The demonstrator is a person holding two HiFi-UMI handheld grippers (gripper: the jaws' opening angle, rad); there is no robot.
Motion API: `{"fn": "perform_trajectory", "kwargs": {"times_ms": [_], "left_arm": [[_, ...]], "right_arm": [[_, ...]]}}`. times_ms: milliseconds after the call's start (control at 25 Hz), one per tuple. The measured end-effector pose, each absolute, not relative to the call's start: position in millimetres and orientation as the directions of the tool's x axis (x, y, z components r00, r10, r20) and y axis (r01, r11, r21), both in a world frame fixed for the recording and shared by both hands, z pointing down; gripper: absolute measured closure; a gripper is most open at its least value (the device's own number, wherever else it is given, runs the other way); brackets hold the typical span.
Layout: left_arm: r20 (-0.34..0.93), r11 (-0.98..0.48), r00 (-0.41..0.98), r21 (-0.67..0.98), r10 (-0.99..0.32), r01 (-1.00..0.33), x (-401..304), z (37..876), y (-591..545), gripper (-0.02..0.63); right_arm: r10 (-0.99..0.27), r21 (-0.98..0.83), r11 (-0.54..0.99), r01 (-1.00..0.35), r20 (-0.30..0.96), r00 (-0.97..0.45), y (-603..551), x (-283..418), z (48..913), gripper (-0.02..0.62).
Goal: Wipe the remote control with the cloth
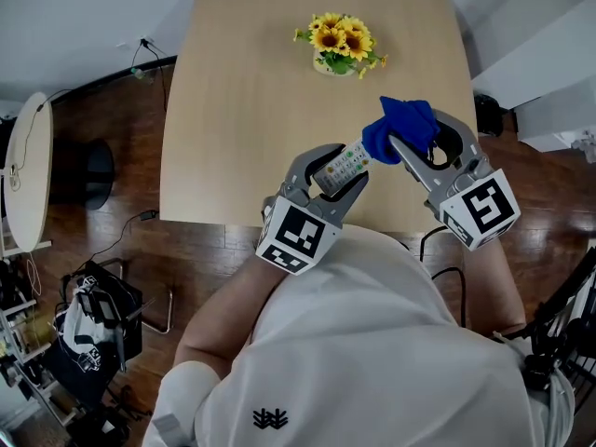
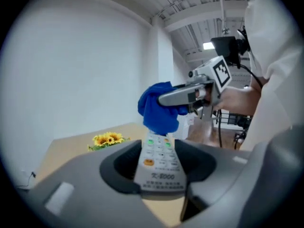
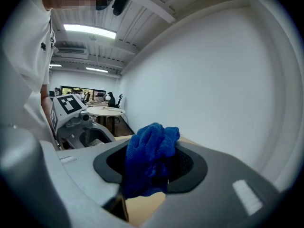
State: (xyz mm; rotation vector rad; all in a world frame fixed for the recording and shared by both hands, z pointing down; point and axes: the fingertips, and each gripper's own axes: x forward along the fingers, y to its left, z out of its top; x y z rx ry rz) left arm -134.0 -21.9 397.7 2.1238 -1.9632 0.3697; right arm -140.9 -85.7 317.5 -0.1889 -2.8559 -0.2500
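Observation:
A white remote control (image 1: 343, 167) (image 2: 160, 164) with coloured buttons is held above the table's near edge, with my left gripper (image 1: 337, 177) (image 2: 159, 163) shut on its lower half. Its far end points toward a bunched blue cloth (image 1: 402, 128) (image 2: 159, 107) (image 3: 148, 161). My right gripper (image 1: 416, 147) (image 3: 151, 165) is shut on that cloth, and the cloth touches the remote's far end. In the right gripper view the remote is hidden behind the cloth.
A light wooden table (image 1: 242, 110) lies below both grippers, with a small pot of yellow sunflowers (image 1: 341, 43) (image 2: 108, 139) at its far middle. A round white table (image 1: 26, 170) and a black bag (image 1: 98, 319) stand on the dark floor at the left.

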Motion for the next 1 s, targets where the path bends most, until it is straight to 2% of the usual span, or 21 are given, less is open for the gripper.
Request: {"fn": "perform_trajectory", "kwargs": {"times_ms": [160, 280, 600, 800, 1000], "left_arm": [[0.322, -0.075, 0.074, 0.009, -0.944, -0.997, -136.6, 398.8, -19.6, 0.374], [0.322, -0.071, 0.077, 0.031, -0.943, -0.997, -139.7, 403.8, -18.8, 0.374], [0.343, -0.061, 0.076, 0.054, -0.936, -0.997, -146.9, 419.4, -15.0, 0.374], [0.344, -0.063, 0.08, 0.061, -0.936, -0.996, -146.1, 422.8, -17.3, 0.374], [0.386, -0.041, 0.071, 0.085, -0.92, -0.996, -155.4, 452.1, -9.3, 0.374]], "right_arm": [[0.034, 0.148, 0.986, 0.078, 0.278, -0.96, -111.1, -136.4, 316.2, 0.403], [0.032, 0.142, 0.987, 0.074, 0.275, -0.961, -111.1, -135.8, 313.7, 0.403], [0.195, 0.095, 0.969, 0.228, 0.27, -0.943, -47.0, -151.8, 315.1, 0.403], [0.301, 0.057, 0.941, 0.334, 0.312, -0.901, 0.8, -159.1, 325.2, 0.403], [0.183, 0.062, 0.972, 0.227, 0.409, -0.894, -48.5, -158.0, 382.0, 0.403]]}}
